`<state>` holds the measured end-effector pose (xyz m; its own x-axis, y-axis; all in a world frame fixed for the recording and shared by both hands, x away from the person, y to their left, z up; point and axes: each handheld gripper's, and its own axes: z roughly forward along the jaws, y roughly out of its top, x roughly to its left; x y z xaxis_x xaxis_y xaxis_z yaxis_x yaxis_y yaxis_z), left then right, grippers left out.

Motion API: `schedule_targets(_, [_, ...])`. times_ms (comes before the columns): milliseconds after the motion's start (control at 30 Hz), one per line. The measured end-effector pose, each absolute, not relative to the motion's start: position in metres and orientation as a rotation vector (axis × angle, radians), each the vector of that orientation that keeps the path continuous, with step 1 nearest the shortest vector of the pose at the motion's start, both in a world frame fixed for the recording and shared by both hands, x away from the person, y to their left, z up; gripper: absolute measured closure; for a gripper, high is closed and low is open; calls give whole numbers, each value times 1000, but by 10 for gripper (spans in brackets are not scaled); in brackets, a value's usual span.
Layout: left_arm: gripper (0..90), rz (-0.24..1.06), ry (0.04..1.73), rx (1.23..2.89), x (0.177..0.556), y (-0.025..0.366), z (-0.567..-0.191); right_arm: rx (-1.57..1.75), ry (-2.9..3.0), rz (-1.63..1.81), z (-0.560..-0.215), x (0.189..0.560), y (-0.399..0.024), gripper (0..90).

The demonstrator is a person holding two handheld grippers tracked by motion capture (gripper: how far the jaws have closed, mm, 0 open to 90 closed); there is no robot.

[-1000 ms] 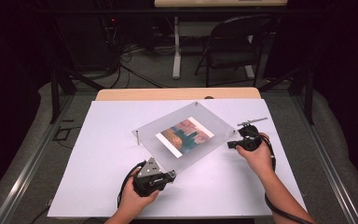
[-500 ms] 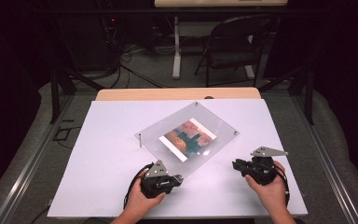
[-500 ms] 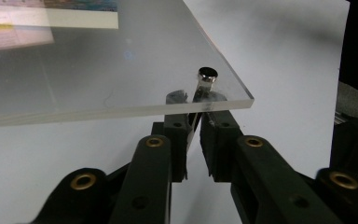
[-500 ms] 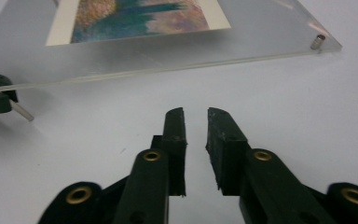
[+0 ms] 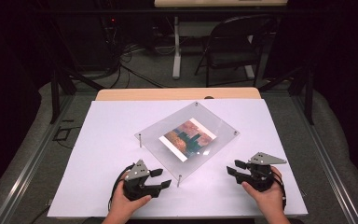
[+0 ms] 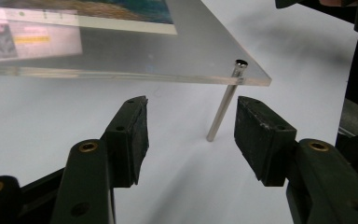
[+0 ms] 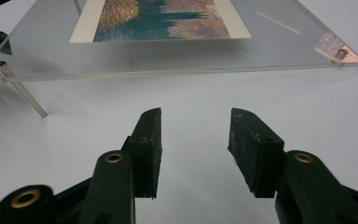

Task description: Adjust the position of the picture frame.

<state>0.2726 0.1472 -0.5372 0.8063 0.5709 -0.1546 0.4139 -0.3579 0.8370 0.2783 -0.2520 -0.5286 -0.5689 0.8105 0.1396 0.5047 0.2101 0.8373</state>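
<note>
both tongs, left [image 5: 161, 178] and right [image 5: 233, 171], have just been opening, now wide and empty, drawn back from the acrylic picture frame [image 5: 186, 137] standing mid-table [image 5: 98, 140] on its pins: apparently set down.

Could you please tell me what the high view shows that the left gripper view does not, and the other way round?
High view alone: the whole clear acrylic frame tilted on the white table, both hands, and the chair behind. Left gripper view alone: a close look at the near metal leg under the frame's corner, with the left gripper open before it, jaws just opened, nothing between them. Both: the frame, its printed picture and the right gripper.
</note>
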Motion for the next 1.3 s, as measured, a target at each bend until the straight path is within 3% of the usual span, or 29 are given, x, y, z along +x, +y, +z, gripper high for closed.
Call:
schedule_targets(333, [438, 344, 861, 1981, 284, 197, -531, 1184, 2156, 1315, -526, 274, -247, 551])
schedule_targets(600, [507, 390, 986, 1916, 318, 230, -530, 1180, 2174, 1319, -527, 273, -246, 600])
schedule_targets(767, [541, 383, 1027, 1911, 341, 233, -538, 1194, 2179, 1335, -526, 273, -248, 648])
schedule_targets(1300, [696, 376, 1064, 1961, 391, 216, -554, 1251, 2144, 1365, -531, 271, -257, 642])
